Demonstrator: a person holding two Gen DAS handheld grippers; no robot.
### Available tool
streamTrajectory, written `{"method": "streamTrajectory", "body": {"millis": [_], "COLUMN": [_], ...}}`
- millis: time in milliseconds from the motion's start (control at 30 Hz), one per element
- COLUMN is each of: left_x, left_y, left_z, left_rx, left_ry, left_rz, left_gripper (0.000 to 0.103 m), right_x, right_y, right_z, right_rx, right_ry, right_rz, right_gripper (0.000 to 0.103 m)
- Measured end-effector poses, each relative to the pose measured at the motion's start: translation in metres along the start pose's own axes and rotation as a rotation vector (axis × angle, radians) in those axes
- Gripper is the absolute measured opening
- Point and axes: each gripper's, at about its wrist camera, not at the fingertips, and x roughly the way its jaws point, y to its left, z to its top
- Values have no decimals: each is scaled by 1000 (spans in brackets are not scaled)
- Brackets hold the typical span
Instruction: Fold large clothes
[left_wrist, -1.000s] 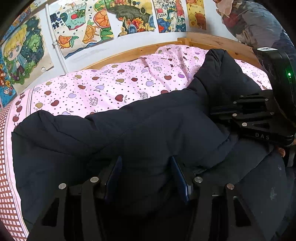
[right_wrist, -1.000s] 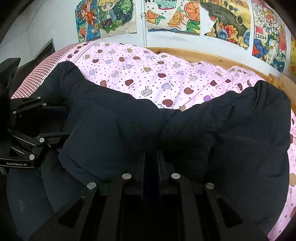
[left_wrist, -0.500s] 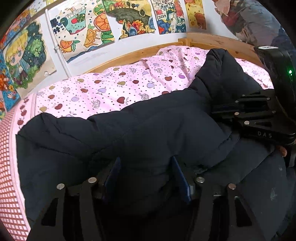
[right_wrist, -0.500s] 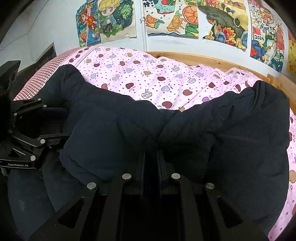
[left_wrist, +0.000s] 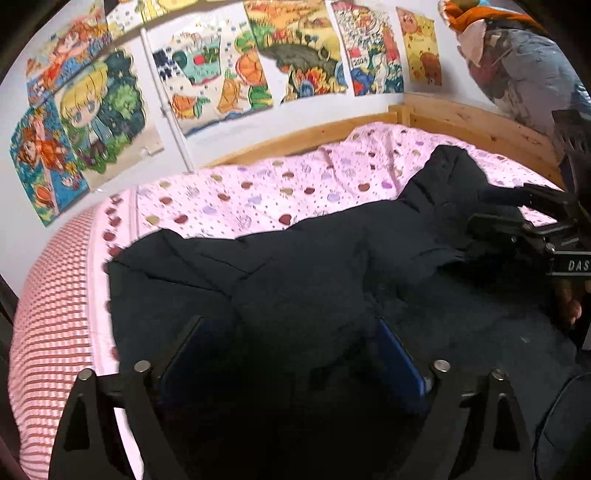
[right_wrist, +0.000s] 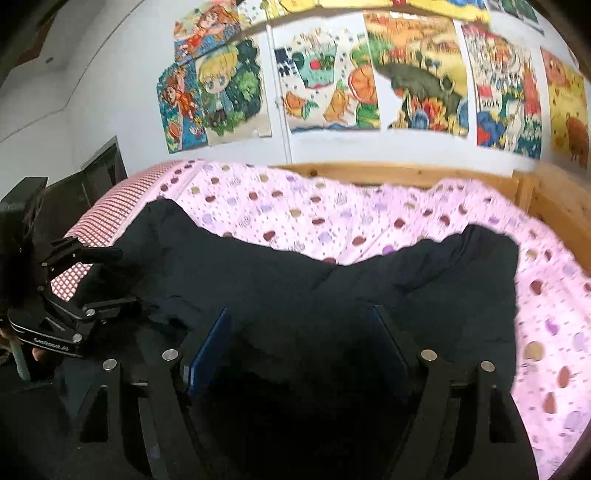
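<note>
A: Item one, left gripper (left_wrist: 291, 354), low centre of its own view. Jaws were opening, set much wider than a second before, blue pads clear of the cloth; nothing held.

B: Item two, right gripper (right_wrist: 299, 343)?

A: Same entry. It had been clamped shut a second earlier; now its jaws were opening, the dark fabric lying loose between them, not gripped.

B: Item three, the garment?

A: Black padded coat (left_wrist: 314, 266), spread across the lower half of the frame on the pink fruit-print sheet (left_wrist: 258, 195). Both edges released together, so I judged this fold laid down and the next grasp not yet chosen.

B: Surroundings?

A: Wooden bed frame (right_wrist: 406, 171) along the far edge, posters (right_wrist: 332, 92) on the wall above, checked bedding (left_wrist: 48, 314) at lower left. Obstruction: each gripper crowded the other's side of the coat.
</note>
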Motion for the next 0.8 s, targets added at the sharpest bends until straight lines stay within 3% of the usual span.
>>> {"method": "streamTrajectory", "body": {"millis": [267, 600, 800], "left_x": [-62, -138, -186], "left_y": [6, 17, 11], "left_z": [-2, -6, -9], "left_rx": [-9, -65, -46], "left_ry": [-86, -172, -207], "left_rz": [51, 60, 64], "left_gripper": [97, 99, 100], "right_x": [-49, -121, -174], "right_y": [10, 45, 70], "right_z": [11, 24, 29], "right_rx": [-25, -68, -101], "right_ry": [-44, -88, -126], "right_rz": [-35, -60, -63], "right_gripper": [81, 84, 86]}}
